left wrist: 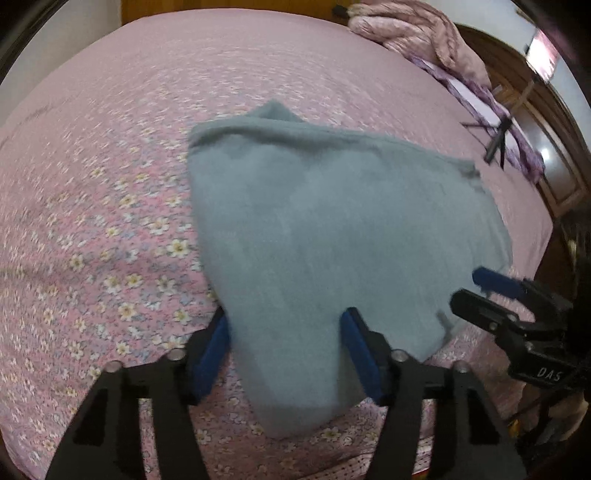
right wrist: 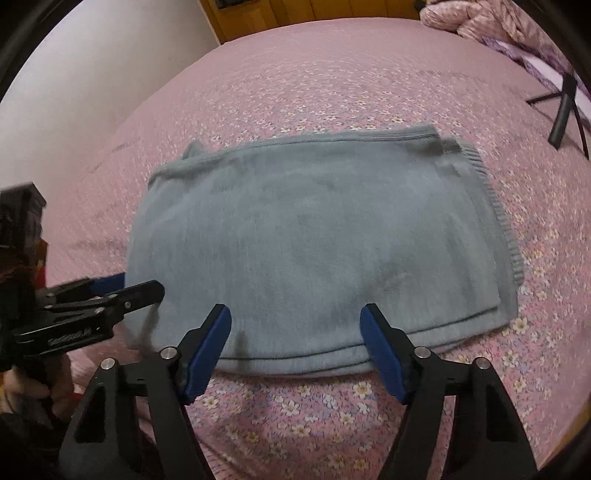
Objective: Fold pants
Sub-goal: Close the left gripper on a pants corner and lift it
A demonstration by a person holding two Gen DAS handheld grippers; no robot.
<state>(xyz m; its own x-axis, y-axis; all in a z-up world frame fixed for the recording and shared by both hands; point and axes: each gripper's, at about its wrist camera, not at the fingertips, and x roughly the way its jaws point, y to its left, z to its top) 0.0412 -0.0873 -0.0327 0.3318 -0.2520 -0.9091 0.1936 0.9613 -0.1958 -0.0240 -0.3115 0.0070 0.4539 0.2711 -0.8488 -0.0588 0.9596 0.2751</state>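
The grey-blue pants [left wrist: 332, 229] lie folded into a thick rectangle on the pink flowered bed; they also show in the right wrist view [right wrist: 314, 243]. My left gripper [left wrist: 286, 325] is open, its blue fingers either side of the pants' near left corner, not pinching it. My right gripper [right wrist: 295, 321] is open and empty, just above the pants' near edge. The right gripper shows in the left wrist view [left wrist: 491, 291] at the pants' right corner. The left gripper shows in the right wrist view [right wrist: 129, 286] at the left corner.
The bed sheet [left wrist: 110, 184] spreads wide around the pants. A crumpled pink quilt [left wrist: 417, 33] lies at the far right corner. A black tripod [right wrist: 565, 107] stands on the bed at the right. A wooden headboard [left wrist: 546, 147] runs along the right side.
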